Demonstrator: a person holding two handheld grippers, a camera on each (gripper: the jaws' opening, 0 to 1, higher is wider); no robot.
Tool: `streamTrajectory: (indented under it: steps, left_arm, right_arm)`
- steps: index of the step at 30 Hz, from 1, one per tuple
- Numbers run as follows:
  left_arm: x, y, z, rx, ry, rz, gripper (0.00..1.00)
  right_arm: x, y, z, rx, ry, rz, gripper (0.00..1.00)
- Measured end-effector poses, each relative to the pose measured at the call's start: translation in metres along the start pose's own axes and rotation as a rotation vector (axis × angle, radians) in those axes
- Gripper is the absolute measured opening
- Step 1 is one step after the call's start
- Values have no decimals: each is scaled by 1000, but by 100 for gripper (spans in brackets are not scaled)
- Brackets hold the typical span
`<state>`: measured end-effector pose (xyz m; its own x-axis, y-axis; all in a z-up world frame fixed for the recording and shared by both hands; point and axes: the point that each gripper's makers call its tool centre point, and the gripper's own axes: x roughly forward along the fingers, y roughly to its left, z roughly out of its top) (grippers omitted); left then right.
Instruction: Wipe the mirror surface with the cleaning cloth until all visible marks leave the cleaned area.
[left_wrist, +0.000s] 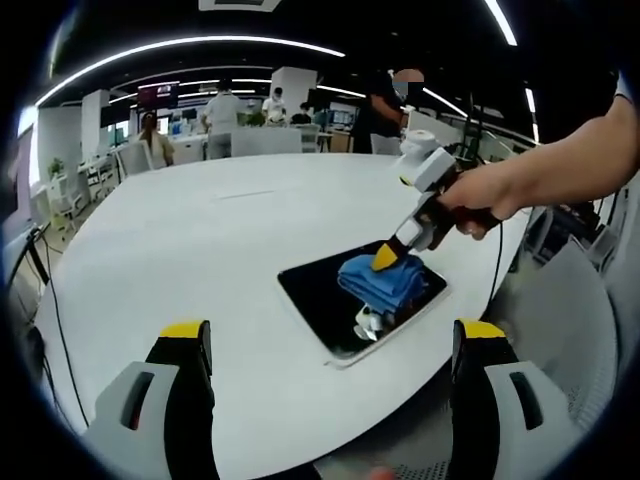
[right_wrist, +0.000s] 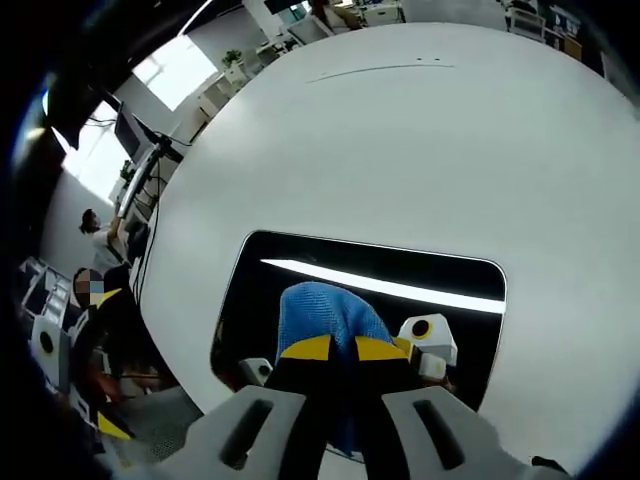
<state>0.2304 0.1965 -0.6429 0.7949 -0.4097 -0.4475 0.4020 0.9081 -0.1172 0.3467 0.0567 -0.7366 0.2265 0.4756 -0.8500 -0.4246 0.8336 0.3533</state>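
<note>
blue cloth between closed right fingers (on mirror)

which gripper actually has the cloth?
The right gripper, shut on the blue cloth and pressing it onto the mirror. The left gripper is open, holding nothing, back from the mirror.

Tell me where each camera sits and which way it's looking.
Left gripper view: rides the left gripper, open jaws below; looks across the white table at the mirror, the blue cloth, the right gripper and a hand.
Right gripper view: rides the right gripper, looking down, jaws shut on the cloth.
Shared: mirror, cloth, table.
</note>
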Motion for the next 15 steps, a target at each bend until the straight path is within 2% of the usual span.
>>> streamTrajectory:
  steps: [15]
  left_arm:
    - [1,-3,2,28,6,12,99]
  right_arm:
    - [-14,-27,-5,12,-13,-19,1]
